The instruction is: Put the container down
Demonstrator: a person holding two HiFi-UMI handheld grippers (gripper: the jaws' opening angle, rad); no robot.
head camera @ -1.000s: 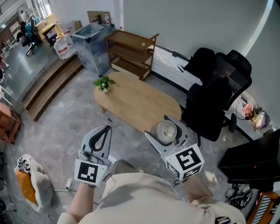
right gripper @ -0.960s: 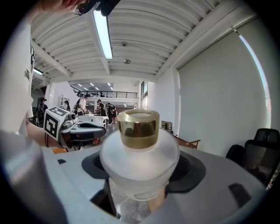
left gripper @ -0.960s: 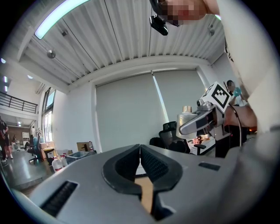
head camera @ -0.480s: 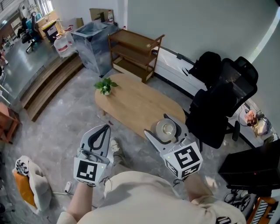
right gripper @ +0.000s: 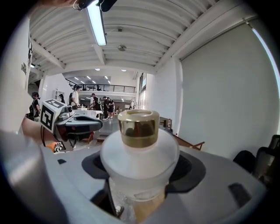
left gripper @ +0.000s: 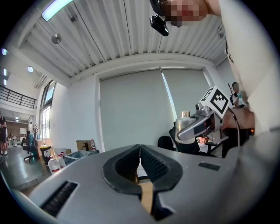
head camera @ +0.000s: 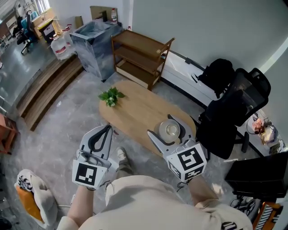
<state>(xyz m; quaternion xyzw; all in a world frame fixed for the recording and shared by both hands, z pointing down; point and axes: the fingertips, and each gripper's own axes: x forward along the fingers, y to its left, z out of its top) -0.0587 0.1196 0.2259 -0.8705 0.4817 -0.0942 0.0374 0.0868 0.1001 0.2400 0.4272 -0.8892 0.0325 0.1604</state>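
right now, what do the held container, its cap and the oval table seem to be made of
The container looks like frosted glass or plastic: translucent white and matte, and I can't tell which. Its cap is shiny gold and reflective, so metal or metallised plastic. The table has a light wood or wood-look top, pale tan and matte.

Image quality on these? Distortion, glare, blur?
Both gripper views: heavy fisheye, black corners. Right gripper view: ceiling light strip blown out, container in focus. Left gripper view: mosaic patch at top. Head view: mild barrel warp, even light, no motion blur.
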